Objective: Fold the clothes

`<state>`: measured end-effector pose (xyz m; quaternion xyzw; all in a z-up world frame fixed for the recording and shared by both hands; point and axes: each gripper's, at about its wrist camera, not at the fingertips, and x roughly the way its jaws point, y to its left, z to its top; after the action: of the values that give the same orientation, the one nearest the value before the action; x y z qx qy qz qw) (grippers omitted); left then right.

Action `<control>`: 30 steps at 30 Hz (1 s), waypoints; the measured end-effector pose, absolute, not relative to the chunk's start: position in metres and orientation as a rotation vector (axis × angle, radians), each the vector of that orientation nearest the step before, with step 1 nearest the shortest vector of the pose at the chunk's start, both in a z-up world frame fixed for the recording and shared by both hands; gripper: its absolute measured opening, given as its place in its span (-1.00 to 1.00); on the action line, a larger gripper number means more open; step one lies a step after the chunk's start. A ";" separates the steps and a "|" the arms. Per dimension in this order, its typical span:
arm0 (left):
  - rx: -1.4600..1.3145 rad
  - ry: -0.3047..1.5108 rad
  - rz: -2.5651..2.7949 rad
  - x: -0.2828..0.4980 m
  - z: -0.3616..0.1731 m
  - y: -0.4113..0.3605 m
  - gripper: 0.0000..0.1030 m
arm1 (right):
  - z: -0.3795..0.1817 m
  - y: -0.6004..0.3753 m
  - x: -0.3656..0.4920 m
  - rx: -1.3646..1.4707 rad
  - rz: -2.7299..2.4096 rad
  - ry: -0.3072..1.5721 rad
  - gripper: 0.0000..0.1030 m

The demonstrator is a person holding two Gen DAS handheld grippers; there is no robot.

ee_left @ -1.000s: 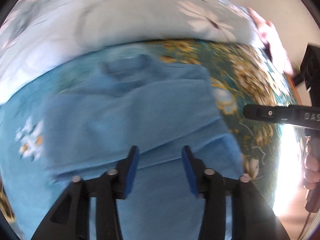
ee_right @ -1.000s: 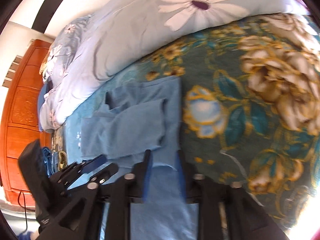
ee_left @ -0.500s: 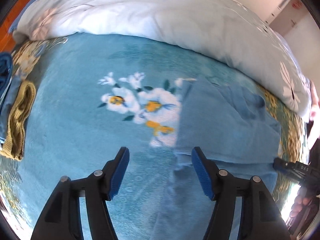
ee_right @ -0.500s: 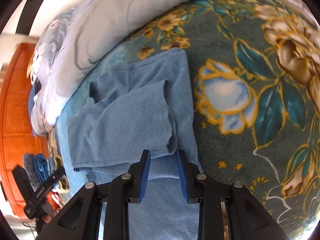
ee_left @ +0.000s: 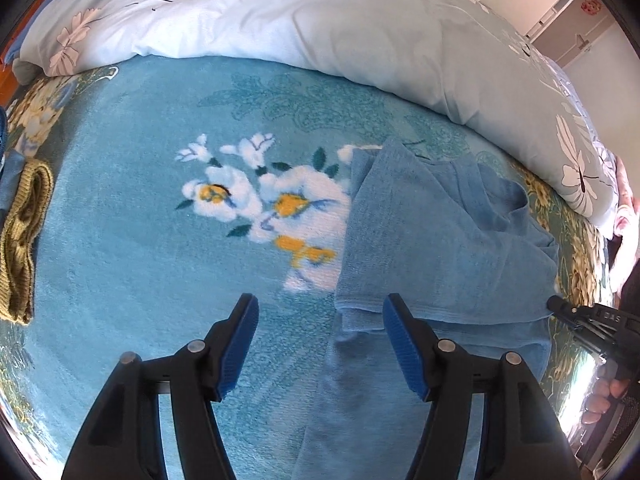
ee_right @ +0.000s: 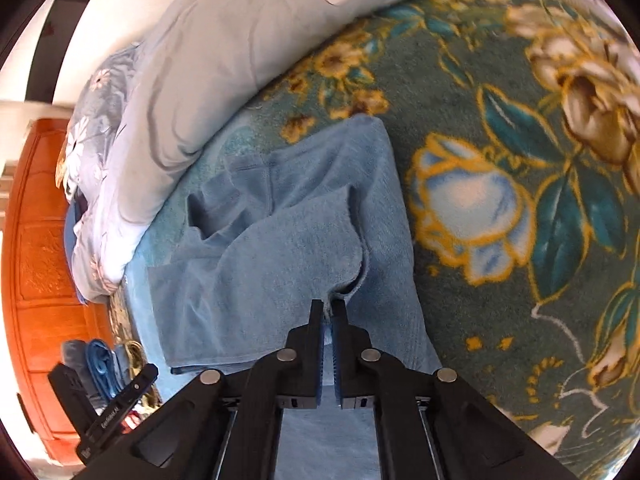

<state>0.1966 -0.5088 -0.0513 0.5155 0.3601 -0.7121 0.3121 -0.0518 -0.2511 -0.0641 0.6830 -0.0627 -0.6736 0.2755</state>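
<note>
The blue garment (ee_right: 280,264) lies on the bed's floral blanket (ee_left: 132,248), ahead of the right tongs (ee_right: 327,312) and just right of the left tongs (ee_left: 320,320). One part is already folded over the body, so the fold looks partway done; further folds seemingly remain. The right tongs pinch the folded flap's corner; the left tongs are spread, holding nothing. A duvet (ee_left: 320,20) lies beyond.

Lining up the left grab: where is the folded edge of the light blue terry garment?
In the left wrist view the light blue terry garment lies right of centre on the teal floral blanket, its near corner beside the left gripper's right pad.
</note>
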 end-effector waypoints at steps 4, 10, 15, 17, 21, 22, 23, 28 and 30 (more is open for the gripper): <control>1.358 0.946 -1.883 0.191 -0.052 -0.512 0.29 | -0.045 -0.253 -0.049 1.746 -1.872 -0.039 -0.94; 1.371 0.918 -1.922 0.168 -0.053 -0.523 0.29 | -0.065 -0.240 -0.060 1.817 -1.880 0.001 -0.94; 1.393 0.874 -1.969 0.134 -0.051 -0.538 0.29 | -0.077 -0.232 -0.058 1.850 -1.881 -0.022 -0.94; 1.395 0.900 -1.990 0.122 -0.051 -0.547 0.29 | -0.076 -0.231 -0.058 1.850 -1.884 -0.018 -0.94; 1.420 0.953 -1.999 0.107 -0.057 -0.565 0.29 | -0.076 -0.232 -0.057 1.849 -1.867 -0.022 -0.92; 1.424 0.966 -1.994 0.104 -0.060 -0.569 0.29 | -0.076 -0.233 -0.057 1.847 -1.862 -0.014 -0.91; 1.426 0.981 -1.987 0.101 -0.064 -0.573 0.29 | -0.076 -0.234 -0.057 1.845 -1.859 -0.005 -0.90; 1.442 1.029 -1.978 0.088 -0.081 -0.577 0.25 | -0.077 -0.236 -0.057 1.851 -1.851 0.000 -0.88; 1.467 1.032 -1.980 0.083 -0.087 -0.574 0.20 | -0.077 -0.235 -0.057 1.853 -1.847 0.003 -0.88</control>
<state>0.0835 -0.5735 -0.0874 0.5340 0.3757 -0.7207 0.2328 -0.0569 -0.2351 -0.0769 0.6841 0.0012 -0.6816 0.2597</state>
